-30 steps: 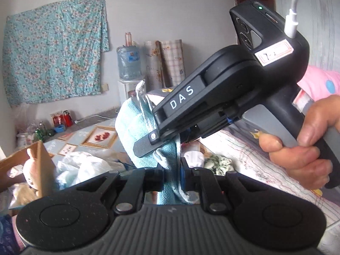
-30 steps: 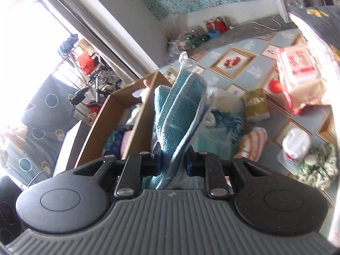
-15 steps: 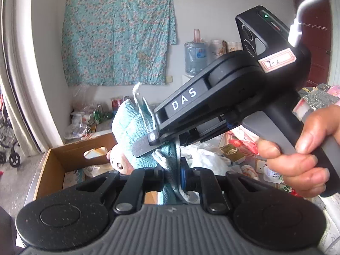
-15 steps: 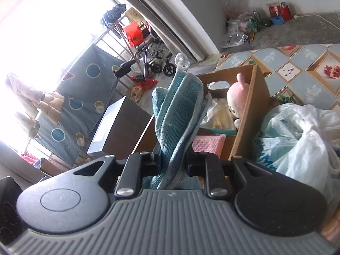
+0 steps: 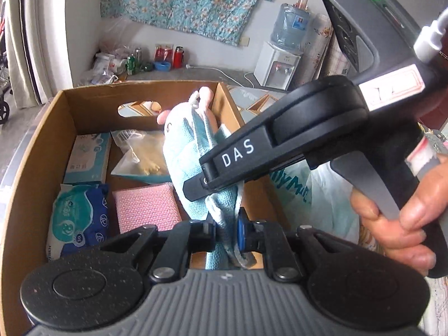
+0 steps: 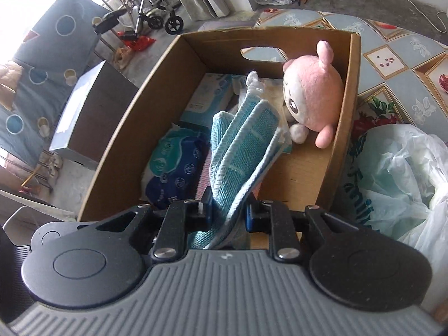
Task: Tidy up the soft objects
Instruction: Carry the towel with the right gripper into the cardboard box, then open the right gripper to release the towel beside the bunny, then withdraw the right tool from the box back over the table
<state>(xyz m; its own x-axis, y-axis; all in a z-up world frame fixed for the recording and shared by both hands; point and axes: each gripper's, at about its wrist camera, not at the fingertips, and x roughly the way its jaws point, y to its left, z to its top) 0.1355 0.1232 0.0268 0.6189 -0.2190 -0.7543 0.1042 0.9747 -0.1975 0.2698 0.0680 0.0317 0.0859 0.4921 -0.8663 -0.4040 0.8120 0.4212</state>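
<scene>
A folded teal cloth (image 5: 190,156) with pale edging hangs over the open cardboard box (image 5: 42,128), pinched by both grippers. My left gripper (image 5: 225,228) is shut on its lower end. My right gripper (image 6: 228,210) is shut on the same teal cloth (image 6: 240,148), and in the left wrist view its black body marked DAS crosses the picture, held by a hand (image 5: 397,224). Inside the cardboard box (image 6: 126,128) lie a pink plush toy (image 6: 310,98), a blue wet-wipe pack (image 5: 78,215), a pink cloth (image 5: 147,208), a pale tissue pack (image 5: 88,156) and a clear bag (image 5: 142,156).
A white plastic bag (image 6: 403,176) sits right of the box on a patterned floor mat (image 6: 392,56). A water dispenser (image 5: 280,67) stands by the far wall under a hung floral sheet (image 5: 182,0). A grey box (image 6: 92,112) and a wheeled frame (image 6: 156,14) stand left of the carton.
Both grippers have swung with the cloth from over the floor items to above the carton and tilted down. The box's inside now fills both views. The grips look unchanged.
</scene>
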